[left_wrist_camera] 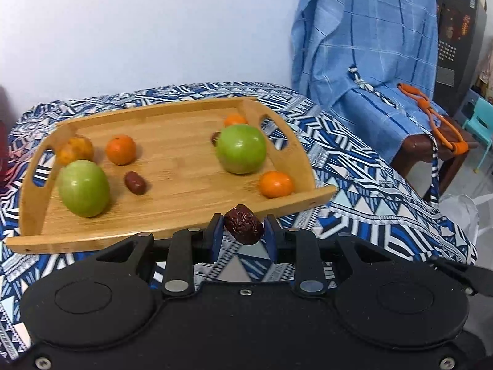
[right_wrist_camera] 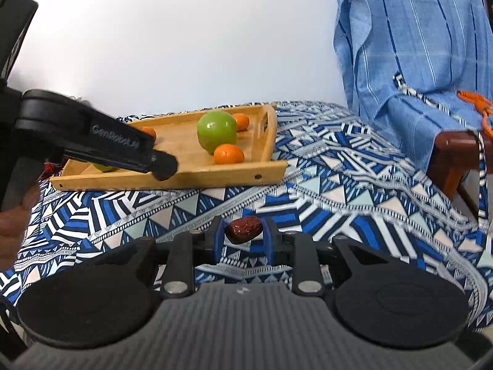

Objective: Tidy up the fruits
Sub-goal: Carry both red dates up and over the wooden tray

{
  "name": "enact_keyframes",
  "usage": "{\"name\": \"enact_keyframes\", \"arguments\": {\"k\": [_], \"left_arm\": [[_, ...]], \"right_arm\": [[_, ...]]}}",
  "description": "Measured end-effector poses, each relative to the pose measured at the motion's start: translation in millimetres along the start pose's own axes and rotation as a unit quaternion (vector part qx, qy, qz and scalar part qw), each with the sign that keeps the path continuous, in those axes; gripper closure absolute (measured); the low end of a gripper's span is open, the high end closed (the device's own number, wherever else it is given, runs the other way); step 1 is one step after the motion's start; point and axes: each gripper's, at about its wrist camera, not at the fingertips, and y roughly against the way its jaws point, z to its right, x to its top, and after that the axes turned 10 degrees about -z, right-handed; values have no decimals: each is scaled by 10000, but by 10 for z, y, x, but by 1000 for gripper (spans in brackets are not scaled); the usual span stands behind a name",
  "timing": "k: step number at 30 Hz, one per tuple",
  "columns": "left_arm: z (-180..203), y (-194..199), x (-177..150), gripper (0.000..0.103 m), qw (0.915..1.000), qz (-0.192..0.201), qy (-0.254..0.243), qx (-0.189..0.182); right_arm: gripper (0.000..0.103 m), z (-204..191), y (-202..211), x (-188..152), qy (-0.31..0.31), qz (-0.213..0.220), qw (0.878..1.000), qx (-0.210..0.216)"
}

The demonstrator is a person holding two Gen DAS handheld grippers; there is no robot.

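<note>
Both tools pinch a date: left tool (left_wrist_camera: 243, 232) holds its date (left_wrist_camera: 244, 227) near the tray (left_wrist_camera: 172, 231), right tool (right_wrist_camera: 242, 236) grips another date (right_wrist_camera: 243, 229) above the cloth-covered bench (right_wrist_camera: 339, 185), probably for sorting.

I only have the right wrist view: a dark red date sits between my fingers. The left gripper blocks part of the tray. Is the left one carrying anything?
Observer: Yes, the left gripper is shut on a wrinkled date of its own.
Operator: What is behind it on the tray?
Observer: A second green apple at the left end of the tray.
Operator: Any dates already in there?
Observer: One smooth date beside that apple.
</note>
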Motion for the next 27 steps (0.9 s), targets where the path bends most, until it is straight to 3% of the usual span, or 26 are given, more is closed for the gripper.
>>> {"name": "enact_keyframes", "arguments": {"k": [18, 27], "left_arm": [[-670, 113, 124, 76, 9969, 351, 555, 428], [-1011, 129, 521, 76, 9937, 629, 745, 548]], "right_arm": [[72, -229, -170, 612, 252, 610, 9974, 298], [72, -290, -353, 981, 233, 624, 9960, 602]]}}
